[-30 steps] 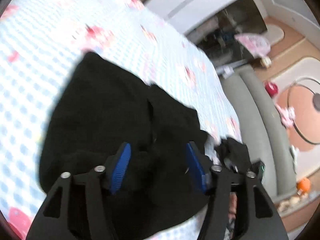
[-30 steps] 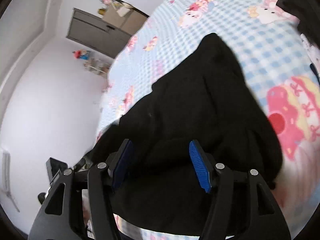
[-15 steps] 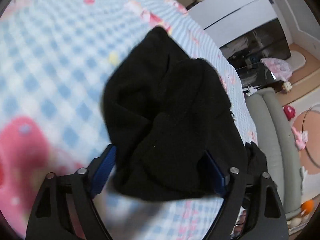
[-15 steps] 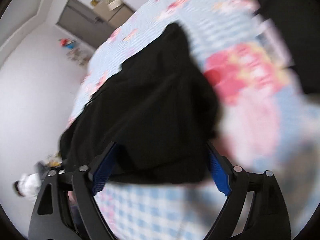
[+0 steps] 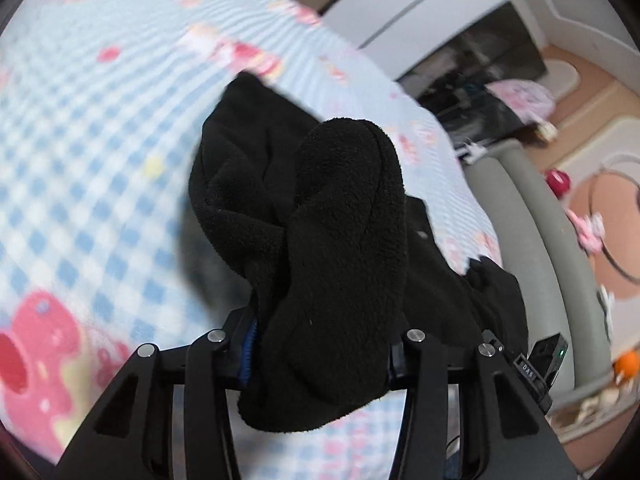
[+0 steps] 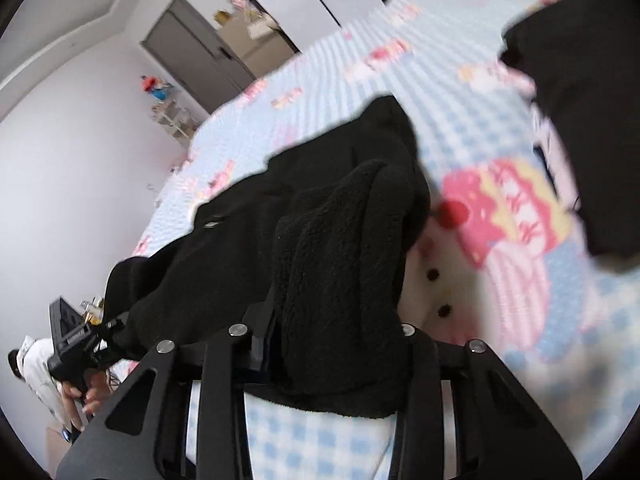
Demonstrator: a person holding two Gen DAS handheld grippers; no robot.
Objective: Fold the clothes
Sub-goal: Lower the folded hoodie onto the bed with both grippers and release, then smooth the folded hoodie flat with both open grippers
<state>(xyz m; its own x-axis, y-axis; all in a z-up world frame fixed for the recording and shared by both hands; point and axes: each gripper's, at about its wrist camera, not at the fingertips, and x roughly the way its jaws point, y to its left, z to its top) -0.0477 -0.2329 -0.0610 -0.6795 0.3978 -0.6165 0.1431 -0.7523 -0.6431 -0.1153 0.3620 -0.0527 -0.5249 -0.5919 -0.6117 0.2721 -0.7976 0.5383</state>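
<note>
A black fleece garment (image 5: 336, 216) lies bunched on a blue checked bedspread (image 5: 88, 128) with pink cartoon prints. My left gripper (image 5: 320, 356) is shut on a thick fold of it, and the fleece bulges over the fingers and hides the pads. In the right wrist view the same black fleece garment (image 6: 336, 248) stretches away to the left, and my right gripper (image 6: 336, 348) is shut on another bunched fold. The other hand-held gripper (image 6: 76, 344) shows at the far left, held by a hand.
A second black garment (image 6: 592, 92) lies on the bedspread (image 6: 500, 352) at the upper right. Beside the bed runs a grey bench (image 5: 536, 240), with a dark cabinet (image 5: 480, 68) and a play mat (image 5: 608, 208) beyond. A grey door (image 6: 196, 52) stands in the far wall.
Both grippers have gone from open around the fleece to shut on bunched folds of it. The garment now stands gathered up between the fingers instead of lying flat.
</note>
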